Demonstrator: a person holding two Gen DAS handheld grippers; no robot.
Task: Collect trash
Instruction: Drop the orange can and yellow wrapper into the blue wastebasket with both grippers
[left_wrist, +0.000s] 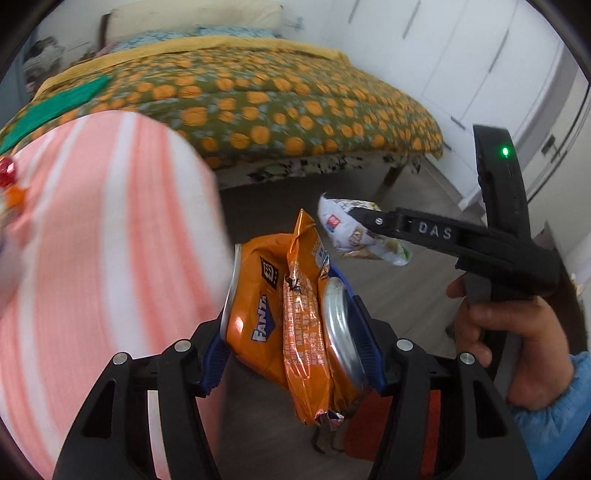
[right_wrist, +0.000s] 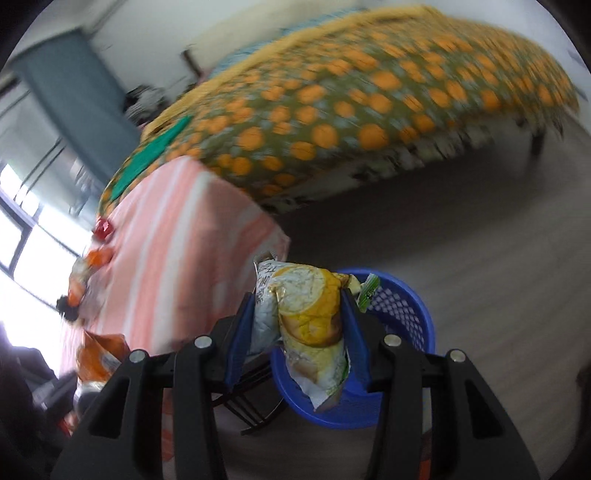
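Left gripper (left_wrist: 291, 325) clamps a Fanta can (left_wrist: 255, 306) and orange wrapper (left_wrist: 306, 332), right gripper (right_wrist: 299, 325) grips a yellow wrapper (right_wrist: 310, 314) above the blue basket (right_wrist: 399, 369); more litter (right_wrist: 96, 266) remains along the striped tablecloth's (right_wrist: 177, 236) window-side edge

The can (left_wrist: 255, 310) and the wrapper (left_wrist: 306, 332) across it are orange. The packet (right_wrist: 310, 325) is yellow and white, the basket (right_wrist: 402, 314) blue. The tablecloth (left_wrist: 103, 236) has pink and white stripes; the bedspread (left_wrist: 266, 107) is green with orange dots.
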